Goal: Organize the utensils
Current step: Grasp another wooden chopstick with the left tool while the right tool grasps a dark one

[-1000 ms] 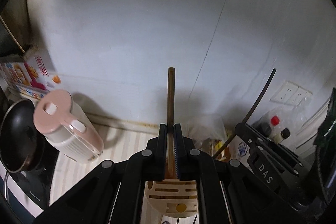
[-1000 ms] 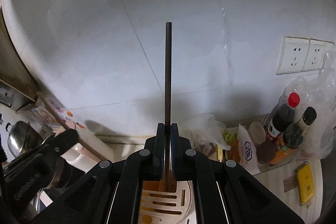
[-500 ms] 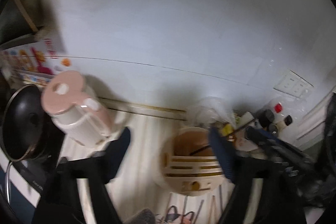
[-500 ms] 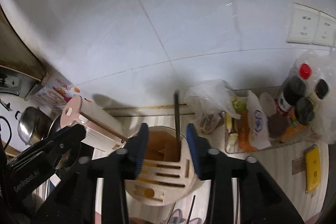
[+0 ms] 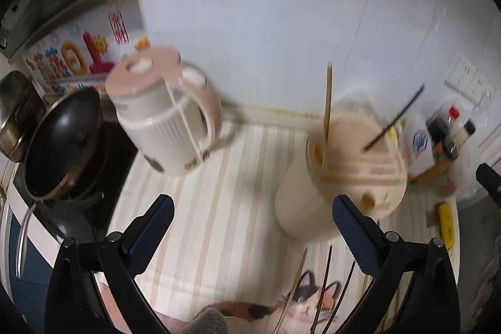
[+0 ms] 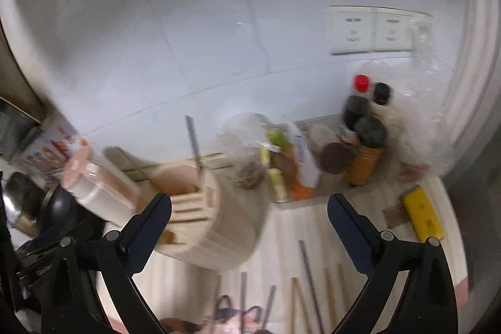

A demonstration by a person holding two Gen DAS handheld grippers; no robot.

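A cream utensil holder (image 5: 341, 177) stands on the striped counter; it also shows in the right wrist view (image 6: 200, 215). A light wooden chopstick (image 5: 328, 102) and a dark chopstick (image 5: 394, 121) stand in it; the dark chopstick (image 6: 194, 146) shows in the right wrist view too. Several loose chopsticks (image 5: 325, 287) lie on a cat-print mat in front of the holder, also in the right wrist view (image 6: 308, 277). My left gripper (image 5: 252, 227) is open and empty, above the counter left of the holder. My right gripper (image 6: 249, 221) is open and empty, above the holder's right side.
A pink and white kettle (image 5: 166, 115) and a black pan (image 5: 62, 146) on a stove stand to the left. Sauce bottles (image 6: 363, 127), plastic bags and a yellow packet (image 6: 422, 215) crowd the back right by the wall sockets (image 6: 375, 30).
Both grippers were shut on one chopstick each, opened over the holder and let them drop in. Both have since drawn back and the views have tilted down toward the counter.
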